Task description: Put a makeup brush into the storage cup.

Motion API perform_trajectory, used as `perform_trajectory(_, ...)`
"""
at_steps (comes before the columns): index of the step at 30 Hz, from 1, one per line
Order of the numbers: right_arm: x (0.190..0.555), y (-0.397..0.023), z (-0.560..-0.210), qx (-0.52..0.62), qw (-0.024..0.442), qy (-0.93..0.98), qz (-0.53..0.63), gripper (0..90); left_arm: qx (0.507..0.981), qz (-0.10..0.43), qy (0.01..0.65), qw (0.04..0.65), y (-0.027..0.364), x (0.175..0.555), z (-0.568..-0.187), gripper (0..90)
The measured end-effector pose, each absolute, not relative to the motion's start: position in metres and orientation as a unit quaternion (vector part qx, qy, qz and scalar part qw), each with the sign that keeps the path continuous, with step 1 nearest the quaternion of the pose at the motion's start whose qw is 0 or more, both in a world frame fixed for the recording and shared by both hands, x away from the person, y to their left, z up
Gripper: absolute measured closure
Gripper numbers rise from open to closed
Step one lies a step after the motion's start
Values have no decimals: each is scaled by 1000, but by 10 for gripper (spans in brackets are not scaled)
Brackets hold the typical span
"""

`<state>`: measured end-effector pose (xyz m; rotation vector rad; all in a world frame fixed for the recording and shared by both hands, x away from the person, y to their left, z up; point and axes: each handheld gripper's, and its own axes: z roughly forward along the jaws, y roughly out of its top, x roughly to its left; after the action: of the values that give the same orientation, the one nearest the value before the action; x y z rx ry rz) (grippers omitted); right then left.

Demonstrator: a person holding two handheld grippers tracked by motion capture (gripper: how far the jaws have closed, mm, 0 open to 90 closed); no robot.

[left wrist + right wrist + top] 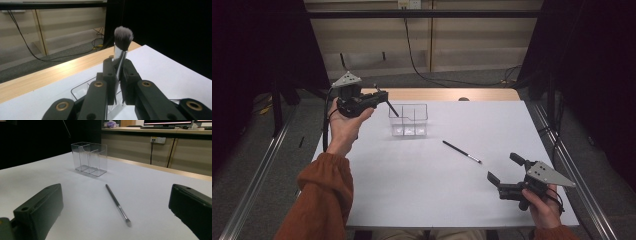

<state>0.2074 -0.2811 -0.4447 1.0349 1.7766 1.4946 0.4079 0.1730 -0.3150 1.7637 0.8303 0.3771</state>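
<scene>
My left gripper is held above the table's back left, shut on a makeup brush with a fluffy grey head and a silver ferrule. The brush's dark handle slants down toward the left end of a clear three-compartment organizer, also seen as the clear organizer below the jaws. A thin black brush with a silver tip lies flat on the white table, right of the organizer. My right gripper rests open at the front right, its jaws facing the thin brush and the organizer.
The white tabletop has a wooden strip along its back edge. Metal rails run along both sides. Cables trail on the floor behind the table.
</scene>
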Motion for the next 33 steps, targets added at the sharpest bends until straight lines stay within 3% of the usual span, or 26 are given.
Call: perform_trajectory(33, 207, -281, -446, 384, 295, 671, 561, 0, 771, 160, 375, 488, 156, 445, -350, 838)
